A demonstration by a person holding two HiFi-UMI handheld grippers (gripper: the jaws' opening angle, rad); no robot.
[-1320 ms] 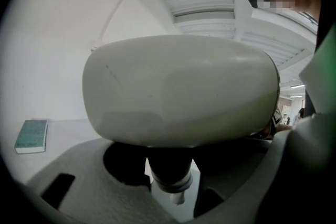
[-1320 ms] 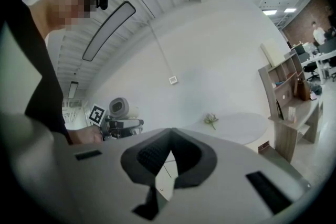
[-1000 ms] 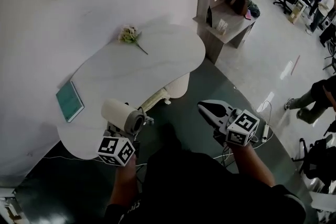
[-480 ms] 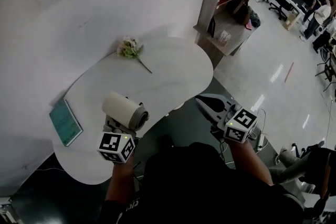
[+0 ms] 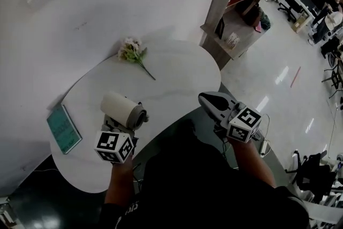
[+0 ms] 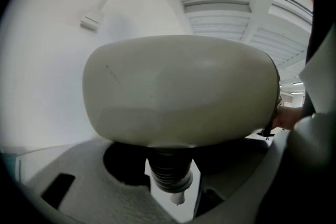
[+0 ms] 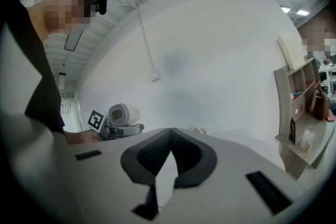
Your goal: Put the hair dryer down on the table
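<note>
Head view first: the hair dryer (image 5: 122, 109) sat in the left gripper (image 5: 117, 127) at lower left of centre, its cream barrel lying sideways over the near part of the white table (image 5: 177, 78). It was not yet set down, though how high it hung could not be told from above. The right gripper (image 5: 210, 102) hovered at the table's near edge right of centre, jaws drawn to a point with nothing in them. A flower sprig (image 5: 132, 51) and a teal book (image 5: 63, 128) lay well apart from the dryer, leaving bare tabletop between them.

Left gripper view: the barrel filled most of the frame, and the jaws stood wide round the dark ribbed neck (image 6: 167, 168) beneath it – clamped on the dryer itself. The shell looked hard, smooth and rounded, so I judged it stiff, fairly light but top-heavy, and apt to roll or slip. The neck or handle seemed the sound place to hold it.

Right gripper view: its jaws met at the tips, empty. The dryer (image 7: 123, 114) showed small at left, above the table's level.

Any cord and most of the handle were hidden – no view showed them clearly.
</note>
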